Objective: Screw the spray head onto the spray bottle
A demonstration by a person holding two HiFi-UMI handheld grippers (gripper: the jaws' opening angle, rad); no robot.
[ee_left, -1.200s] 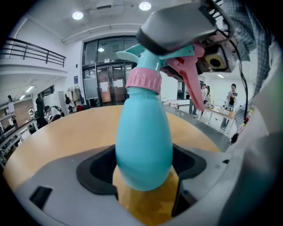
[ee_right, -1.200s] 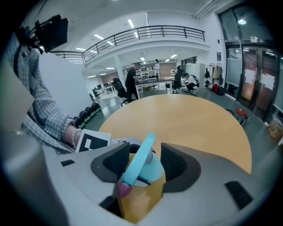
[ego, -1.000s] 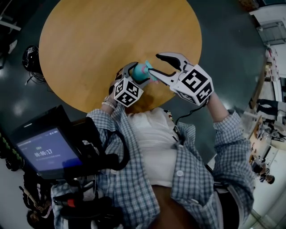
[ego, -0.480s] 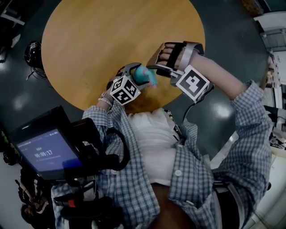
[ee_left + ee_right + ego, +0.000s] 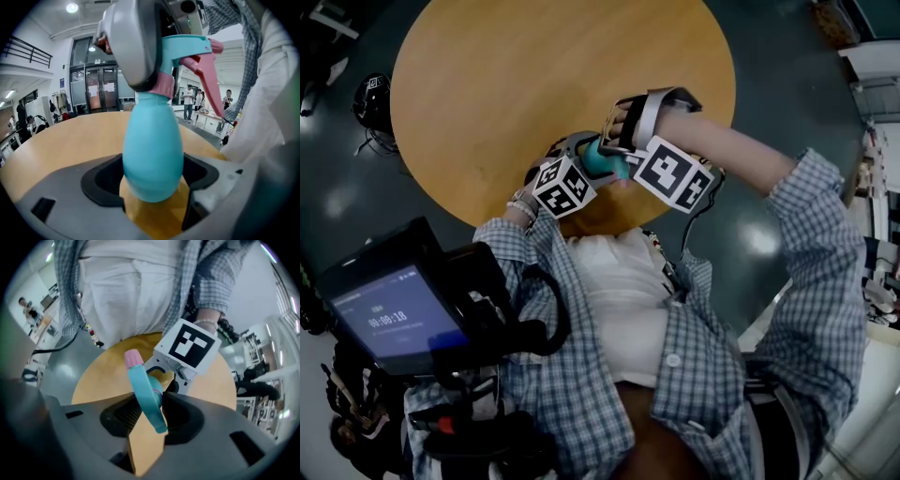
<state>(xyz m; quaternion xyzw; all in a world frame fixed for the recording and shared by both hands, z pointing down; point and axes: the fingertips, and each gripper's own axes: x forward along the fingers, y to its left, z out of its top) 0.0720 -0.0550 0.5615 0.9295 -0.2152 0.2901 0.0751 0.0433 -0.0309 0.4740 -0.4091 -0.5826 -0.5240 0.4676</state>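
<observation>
Bottle [image 5: 598, 161], teal, hangs over the near edge of a round wooden table [image 5: 534, 66] in the head view, just in front of the person's chest. The left gripper [image 5: 584, 150] is clamped on it. The right gripper [image 5: 617, 167] reaches in from the other side, and its marker cube covers most of the bottle's top. A checked shirt [image 5: 712, 375] fills the lower frame. A lit screen [image 5: 389, 319] sits at lower left, and a dark round thing [image 5: 370, 98] lies on the floor beside the table.

In the left gripper view, the bottle's body is smooth and egg-shaped, its lower part squeezed between the two jaws above the tabletop. The head [image 5: 187, 47], also teal, sits on the neck over a pink collar [image 5: 164, 84]. A pink trigger [image 5: 208, 79] hangs down toward the shirt. The right gripper's grey jaw wraps the head's left side and hides it. Glass doors [image 5: 96, 91] and a few people [image 5: 190, 101] stand far behind.

The right gripper view looks down on the head as a narrow teal strip with a pink nozzle [image 5: 132, 358] pointing at the person. The jaws are closing with the head between them, their pads against its sides. The left gripper's cube [image 5: 190, 345] is just beyond.
</observation>
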